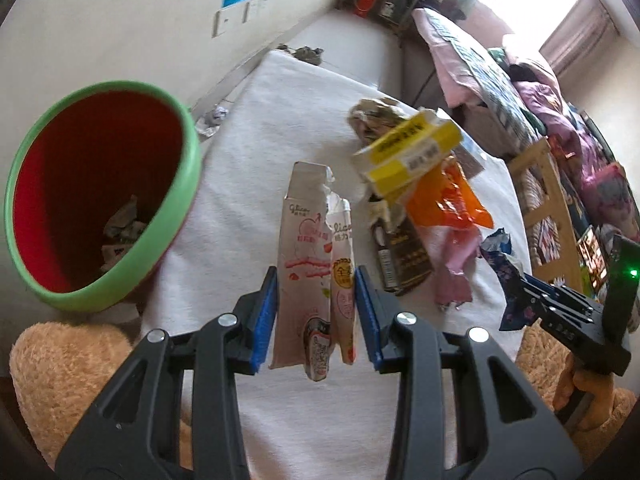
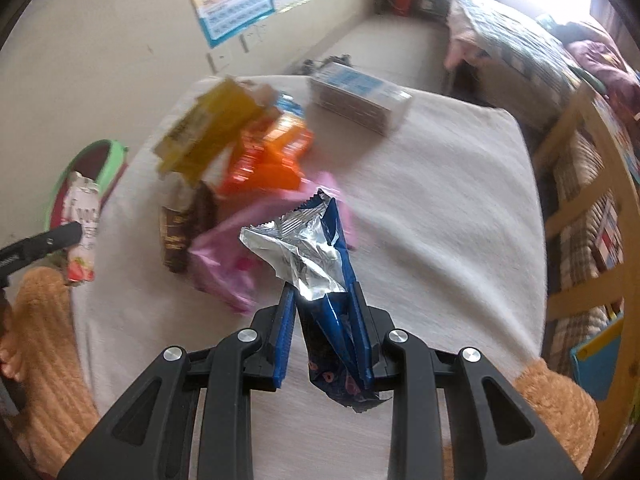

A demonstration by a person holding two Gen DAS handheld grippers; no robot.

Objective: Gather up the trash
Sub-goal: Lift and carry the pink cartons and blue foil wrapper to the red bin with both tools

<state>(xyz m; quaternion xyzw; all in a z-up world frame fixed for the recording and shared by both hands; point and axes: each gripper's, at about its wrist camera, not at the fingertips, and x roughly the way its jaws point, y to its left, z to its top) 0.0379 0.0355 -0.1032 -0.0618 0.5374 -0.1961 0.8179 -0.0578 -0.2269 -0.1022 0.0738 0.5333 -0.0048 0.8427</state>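
Observation:
My left gripper [image 1: 316,280] is shut on a torn pink and white snack carton [image 1: 304,240], held upright above the white-clothed table [image 1: 280,120]. The red bin with a green rim [image 1: 188,152] stands to its left, with crumpled scraps at the bottom. My right gripper [image 2: 323,292] is shut on a blue wrapper with a silver foil lining [image 2: 308,248], lifted off the table. On the cloth lies a heap: a yellow box [image 1: 412,148], an orange wrapper [image 1: 448,200], a dark brown box [image 1: 400,252] and a pink wrapper [image 1: 456,268].
A blue and white box [image 2: 360,92] lies at the table's far side. A wooden rack [image 2: 580,184] and a bed with bedding [image 2: 520,40] stand on the right. Fuzzy tan sleeves [image 1: 68,368] show behind both grippers. Small litter [image 1: 212,116] lies on the floor beyond the bin.

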